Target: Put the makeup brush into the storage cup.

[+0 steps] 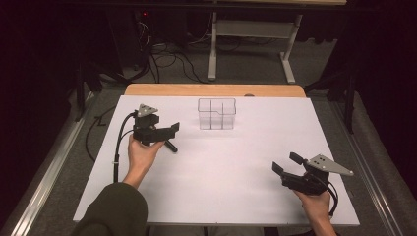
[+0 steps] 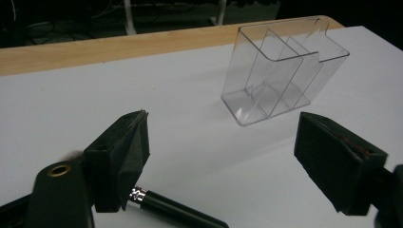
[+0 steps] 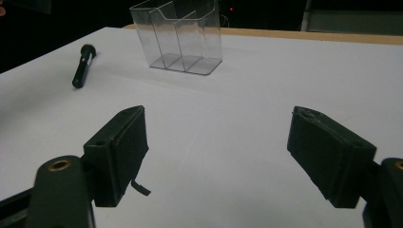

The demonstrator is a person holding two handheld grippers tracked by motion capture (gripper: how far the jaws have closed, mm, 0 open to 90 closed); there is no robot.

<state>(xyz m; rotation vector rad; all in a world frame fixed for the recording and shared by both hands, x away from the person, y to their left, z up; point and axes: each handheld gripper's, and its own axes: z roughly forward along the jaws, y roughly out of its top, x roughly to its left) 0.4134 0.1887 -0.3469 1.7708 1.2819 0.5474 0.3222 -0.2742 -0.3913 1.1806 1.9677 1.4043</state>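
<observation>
From the high view, the left claw point(image 1: 169, 135) hangs over a black pen point(image 1: 171, 146) lying on the white worktop point(image 1: 231, 167), its jaws apart and nothing between them. A clear plastic organizer point(image 1: 217, 113) stands well beyond, toward the far edge. The left hand point(image 1: 142, 152) grips its tool from below, forearm angled up from the near edge. The right claw point(image 1: 286, 164) rests low near the right corner, jaws spread and empty.

In the left gripper view, the pen point(image 2: 176, 211) lies just under the left jaw, pointing away to the lower right, with the organizer point(image 2: 280, 71) ahead. This looks like the reach before a pickup; the next move calls for lowering and turning so the jaws straddle the barrel.

In the right gripper view, the pen point(image 3: 82, 64) lies left of the organizer point(image 3: 183, 38), well apart from it
</observation>
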